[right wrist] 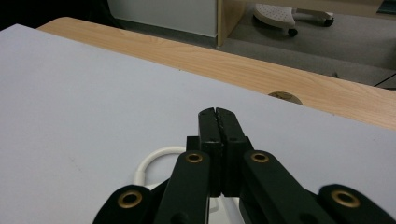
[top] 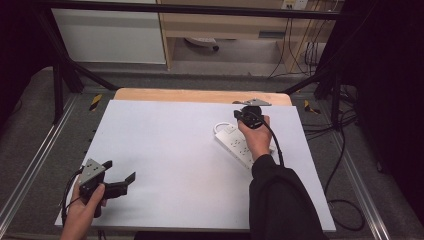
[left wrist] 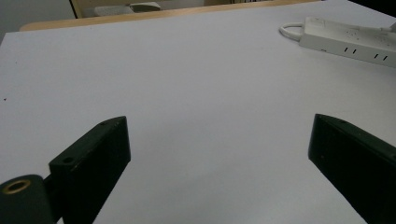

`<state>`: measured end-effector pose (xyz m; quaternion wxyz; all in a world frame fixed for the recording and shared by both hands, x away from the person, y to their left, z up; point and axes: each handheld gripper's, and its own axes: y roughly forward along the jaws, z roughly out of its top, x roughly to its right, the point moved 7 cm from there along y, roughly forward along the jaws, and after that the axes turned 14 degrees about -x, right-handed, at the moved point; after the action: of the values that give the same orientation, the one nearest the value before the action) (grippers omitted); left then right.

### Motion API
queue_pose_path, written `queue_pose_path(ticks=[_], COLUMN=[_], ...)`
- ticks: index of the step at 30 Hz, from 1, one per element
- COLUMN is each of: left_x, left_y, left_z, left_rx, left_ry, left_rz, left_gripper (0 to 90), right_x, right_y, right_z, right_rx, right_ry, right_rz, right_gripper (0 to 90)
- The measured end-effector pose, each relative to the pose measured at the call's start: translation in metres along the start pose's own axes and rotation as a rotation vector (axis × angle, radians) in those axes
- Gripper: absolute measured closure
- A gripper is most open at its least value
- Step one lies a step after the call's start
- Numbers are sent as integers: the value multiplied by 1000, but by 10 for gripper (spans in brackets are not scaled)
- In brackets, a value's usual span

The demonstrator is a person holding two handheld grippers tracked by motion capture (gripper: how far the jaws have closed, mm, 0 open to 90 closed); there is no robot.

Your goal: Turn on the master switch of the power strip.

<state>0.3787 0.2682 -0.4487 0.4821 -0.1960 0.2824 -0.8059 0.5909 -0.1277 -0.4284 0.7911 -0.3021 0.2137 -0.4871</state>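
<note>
A white power strip [top: 234, 142] lies on the white table sheet [top: 165, 150], right of the middle, with its short white cable [top: 218, 127] looped at the far end. My right gripper [top: 250, 114] hovers over that far end, pointing away from the person. In the right gripper view its jaws [right wrist: 217, 114] are shut, pads together with nothing between them, and the cable loop [right wrist: 154, 161] lies just below. My left gripper [top: 119, 171] rests at the near left corner, open and empty [left wrist: 219, 123]. The power strip [left wrist: 350, 39] lies far ahead at the right of the left gripper view.
A bare wooden table edge [top: 200, 95] runs along the back, with a round cable hole [right wrist: 285, 97] in it. Black frame bars [top: 65, 75] stand at both back corners. Cables [top: 345, 200] trail on the floor at the right. A chair base [right wrist: 280, 14] sits beyond.
</note>
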Motion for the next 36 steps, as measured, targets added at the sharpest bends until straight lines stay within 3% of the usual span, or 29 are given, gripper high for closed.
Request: queue_pose_path(ticks=[20, 36], left_x=[0, 0], left_y=[0, 1], left_z=[0, 0], left_rx=[-2, -3], left_ry=[0, 4], left_rz=[2, 0], left_gripper=[58, 58], right_x=[-1, -2], right_y=[14, 20], right_z=[-10, -14], right_rx=[-78, -106], right_ry=[-9, -9], right_rz=[3, 6], right_gripper=[900, 900])
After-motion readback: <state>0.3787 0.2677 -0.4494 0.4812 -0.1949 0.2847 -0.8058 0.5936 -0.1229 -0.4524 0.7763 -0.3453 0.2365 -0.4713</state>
